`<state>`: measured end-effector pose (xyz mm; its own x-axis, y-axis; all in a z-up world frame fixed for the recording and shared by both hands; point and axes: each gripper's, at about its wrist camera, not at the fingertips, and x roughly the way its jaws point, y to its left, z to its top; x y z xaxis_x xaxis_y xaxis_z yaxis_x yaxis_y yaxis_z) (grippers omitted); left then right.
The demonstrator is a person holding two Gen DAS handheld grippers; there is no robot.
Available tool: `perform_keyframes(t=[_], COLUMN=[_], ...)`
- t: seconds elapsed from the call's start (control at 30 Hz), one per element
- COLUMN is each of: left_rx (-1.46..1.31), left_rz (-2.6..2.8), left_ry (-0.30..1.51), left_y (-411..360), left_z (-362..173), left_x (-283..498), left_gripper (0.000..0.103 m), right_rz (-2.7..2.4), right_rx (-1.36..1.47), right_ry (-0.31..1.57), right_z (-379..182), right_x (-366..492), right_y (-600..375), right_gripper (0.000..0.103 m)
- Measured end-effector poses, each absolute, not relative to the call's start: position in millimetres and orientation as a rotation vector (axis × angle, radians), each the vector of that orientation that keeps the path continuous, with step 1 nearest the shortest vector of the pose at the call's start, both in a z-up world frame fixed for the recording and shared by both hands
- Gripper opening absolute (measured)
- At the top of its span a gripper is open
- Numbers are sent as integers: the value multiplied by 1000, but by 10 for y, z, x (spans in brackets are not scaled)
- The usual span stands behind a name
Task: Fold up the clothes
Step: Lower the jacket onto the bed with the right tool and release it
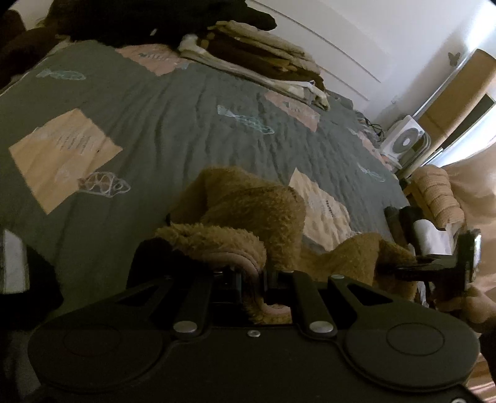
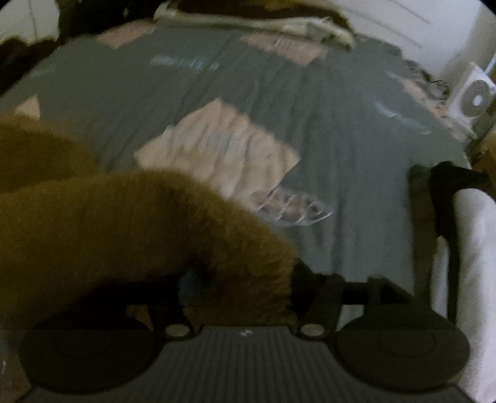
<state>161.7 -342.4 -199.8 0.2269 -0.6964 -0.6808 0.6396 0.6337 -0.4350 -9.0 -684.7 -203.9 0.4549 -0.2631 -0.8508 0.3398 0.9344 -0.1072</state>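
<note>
A brown fleece garment (image 1: 248, 210) with a pink-lined hem lies bunched at the near edge of the bed. My left gripper (image 1: 251, 279) is shut on that hem, which runs between its fingers. In the left wrist view my right gripper (image 1: 434, 248) sits at the right beside the fleece. In the blurred right wrist view the fleece (image 2: 139, 232) drapes over the left finger of my right gripper (image 2: 279, 279). Its jaws stand wide apart and do not pinch the cloth; the left fingertip is hidden.
The bed has a grey-green quilt (image 1: 173, 124) with pink patches and fish prints. A stack of folded clothes (image 1: 263, 59) and a dark pile (image 1: 155, 18) lie at its far side. A white fan (image 1: 406, 139) and a beige knit item (image 1: 437, 195) are at the right.
</note>
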Motion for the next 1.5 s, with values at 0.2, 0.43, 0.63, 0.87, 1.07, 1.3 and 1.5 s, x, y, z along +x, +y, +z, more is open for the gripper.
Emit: perform_keyframes(t=[0.2,0.43,0.63,0.87,1.07,1.3,1.5], left_rx=[-61,-60,-49,-49,-47,-43,-39], left_rz=[-930,-930,-937,-942,-945,-946,-951], left_ry=[969,969,972,985,993,996,999], left_y=[-3432,-3452,-3460,-3503,-3513,-3530,-3526], left_z=[-2028,-2021,-2004,-2033,-2047,-2063,-2093], left_x=[1657,1655,1662,1677,1689,1711,1696], left_gripper=[12,12,12,12,12,12,12], right_rz=[-234,112,339,446,439,548,487], right_rx=[-21,-252,-482,-660,-822,-817,-985], right_ry=[876,859,937,949,886,972,991], right_z=[-1442,-1542,-2175,-2441,-2440,-2521,-2885], right_x=[-608,-1183,-1309,-1260,-1293,-1272,-1151], right_y=[-6406,-4955,-4366,-4325,-4083,-3928,-3917], right_gripper=[87,96,95,81,43,44,52])
